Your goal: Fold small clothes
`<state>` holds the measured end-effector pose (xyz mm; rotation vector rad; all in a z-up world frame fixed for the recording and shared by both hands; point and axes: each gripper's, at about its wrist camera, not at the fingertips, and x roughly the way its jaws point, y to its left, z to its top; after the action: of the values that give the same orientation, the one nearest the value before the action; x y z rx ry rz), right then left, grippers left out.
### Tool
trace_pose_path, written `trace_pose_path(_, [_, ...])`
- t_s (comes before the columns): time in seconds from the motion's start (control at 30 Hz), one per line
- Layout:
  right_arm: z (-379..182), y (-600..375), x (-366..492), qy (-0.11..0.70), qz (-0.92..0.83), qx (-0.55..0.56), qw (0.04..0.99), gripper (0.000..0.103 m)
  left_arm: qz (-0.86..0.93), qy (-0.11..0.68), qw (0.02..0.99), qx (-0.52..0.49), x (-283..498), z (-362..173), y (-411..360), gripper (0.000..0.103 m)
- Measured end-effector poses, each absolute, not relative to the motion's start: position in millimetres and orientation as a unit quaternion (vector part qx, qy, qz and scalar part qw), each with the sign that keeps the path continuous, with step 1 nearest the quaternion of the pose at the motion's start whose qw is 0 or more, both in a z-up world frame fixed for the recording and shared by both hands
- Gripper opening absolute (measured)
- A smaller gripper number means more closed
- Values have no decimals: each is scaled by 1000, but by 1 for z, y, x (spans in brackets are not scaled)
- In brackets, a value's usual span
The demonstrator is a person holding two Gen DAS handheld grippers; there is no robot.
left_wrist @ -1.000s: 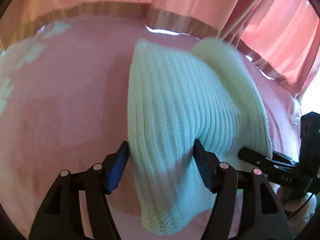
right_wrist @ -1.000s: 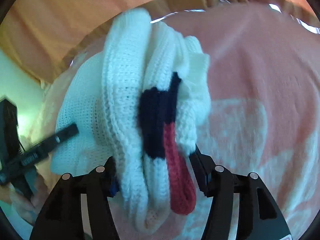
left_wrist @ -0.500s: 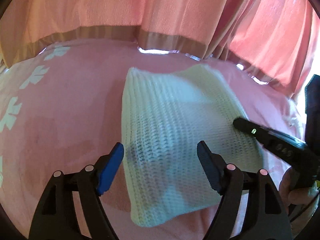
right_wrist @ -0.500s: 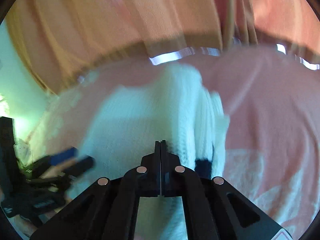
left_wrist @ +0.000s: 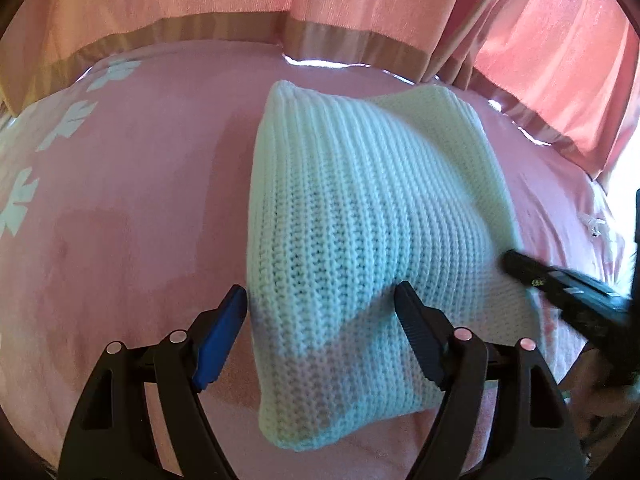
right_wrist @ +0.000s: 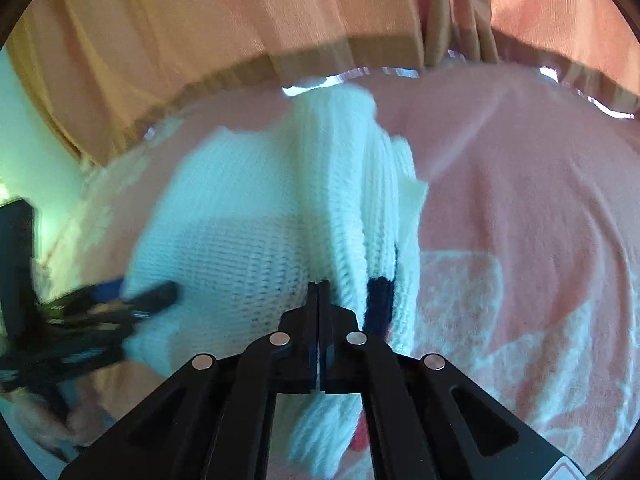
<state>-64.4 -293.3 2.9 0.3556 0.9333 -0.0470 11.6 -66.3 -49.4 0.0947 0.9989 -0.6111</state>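
A pale knitted garment (left_wrist: 360, 232) lies folded on a pink bedspread (left_wrist: 120, 208), its ribbed side facing up and a thick rolled edge along one side. From the right wrist view the same knit (right_wrist: 248, 240) shows a bunched fold with a dark navy patch (right_wrist: 380, 300) and a bit of red near the lower edge.

The left gripper (left_wrist: 322, 316) stands wide open over the near end of the garment; the knit passes between its fingers, and neither the blue pad (left_wrist: 224, 332) nor the black one clearly presses on it. Its jaws have just been opening.

The right gripper (right_wrist: 319, 292) is closed, its two fingers flat against each other, the tips at a fold of the garment; whether any yarn is pinched between them cannot be told. In the left wrist view it (left_wrist: 516, 262) reaches in from the side, tip at the garment's edge, blurred.

Pink curtains (left_wrist: 360, 0) with a tan hem hang behind the bed
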Motion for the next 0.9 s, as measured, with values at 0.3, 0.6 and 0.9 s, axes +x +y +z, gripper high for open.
trace_pose_path(0.3, [-19, -281, -82, 502, -15, 137, 854, 0, -279, 475, 833, 63, 5, -53, -72, 74])
trace_pose_path(0.6, [-24, -278, -81, 511, -20, 131, 849, 0, -273, 478, 832, 70, 0, -54, -74, 74])
trace_pose_path(0.9, [4, -309, -75, 439, -64, 184, 877, 62, -284, 479, 831, -8, 18, -37, -64, 92])
